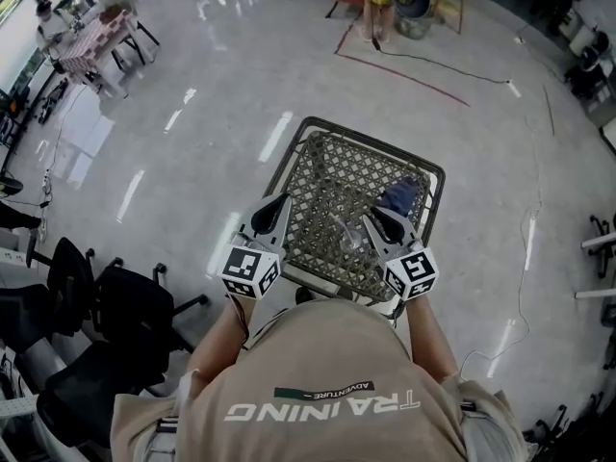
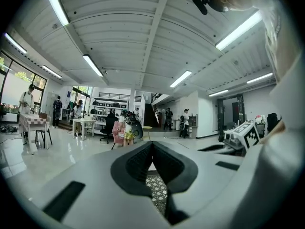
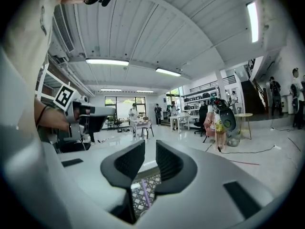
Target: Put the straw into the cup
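A clear plastic cup (image 1: 348, 240) stands on the woven lattice table (image 1: 318, 131), near its front edge. In the right gripper view a thin purple straw (image 3: 144, 194) rises upright below the jaws, over the lattice top; I cannot tell how deep it sits in the cup. My right gripper (image 1: 371, 216) hovers just above the cup, its jaws (image 3: 150, 144) open with a narrow gap and nothing between the pads. My left gripper (image 1: 279, 201) hangs over the table's left front corner, pointing level, its tips (image 2: 152, 143) closed together and empty.
A blue object (image 1: 399, 197) lies on the table's far right side. Black office chairs (image 1: 96, 325) stand on the floor to the left. A cable (image 1: 433, 65) runs across the shiny floor beyond the table. People and furniture stand far off in the room.
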Available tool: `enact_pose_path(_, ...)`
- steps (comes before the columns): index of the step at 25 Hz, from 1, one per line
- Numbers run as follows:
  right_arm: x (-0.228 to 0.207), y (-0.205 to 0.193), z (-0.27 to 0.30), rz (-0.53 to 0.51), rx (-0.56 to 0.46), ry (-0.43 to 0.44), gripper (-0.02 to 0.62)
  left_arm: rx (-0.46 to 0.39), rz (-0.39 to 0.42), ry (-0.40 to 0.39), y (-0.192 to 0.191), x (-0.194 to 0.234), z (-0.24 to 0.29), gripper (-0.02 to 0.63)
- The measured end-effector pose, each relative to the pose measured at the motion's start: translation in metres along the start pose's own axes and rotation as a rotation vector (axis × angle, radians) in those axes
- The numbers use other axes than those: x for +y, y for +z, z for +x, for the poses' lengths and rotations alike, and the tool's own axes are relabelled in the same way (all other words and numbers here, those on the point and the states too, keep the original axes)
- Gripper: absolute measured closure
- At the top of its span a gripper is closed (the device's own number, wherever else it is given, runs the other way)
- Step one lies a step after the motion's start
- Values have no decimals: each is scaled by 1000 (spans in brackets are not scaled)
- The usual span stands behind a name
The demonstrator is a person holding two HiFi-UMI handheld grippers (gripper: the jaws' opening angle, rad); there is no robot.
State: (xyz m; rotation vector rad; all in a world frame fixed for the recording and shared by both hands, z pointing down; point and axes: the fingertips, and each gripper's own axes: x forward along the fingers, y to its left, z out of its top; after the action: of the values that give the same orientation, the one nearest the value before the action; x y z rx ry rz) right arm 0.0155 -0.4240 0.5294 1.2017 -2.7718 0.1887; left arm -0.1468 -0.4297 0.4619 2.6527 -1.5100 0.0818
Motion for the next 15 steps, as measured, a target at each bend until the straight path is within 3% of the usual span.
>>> enact_pose_path(5,-5,63,0,-54,-30,-17,564,-22,-11,-36,19,-5,11,591)
enact_pose_path(10,-9,112,-6,-106,-71,-66,577,-36,40,-61,44,-12,27,591)
enact_pose_path(15,-22,146,-12,-87,-114,-59,578,-33,62,-46,60,-21,42,591)
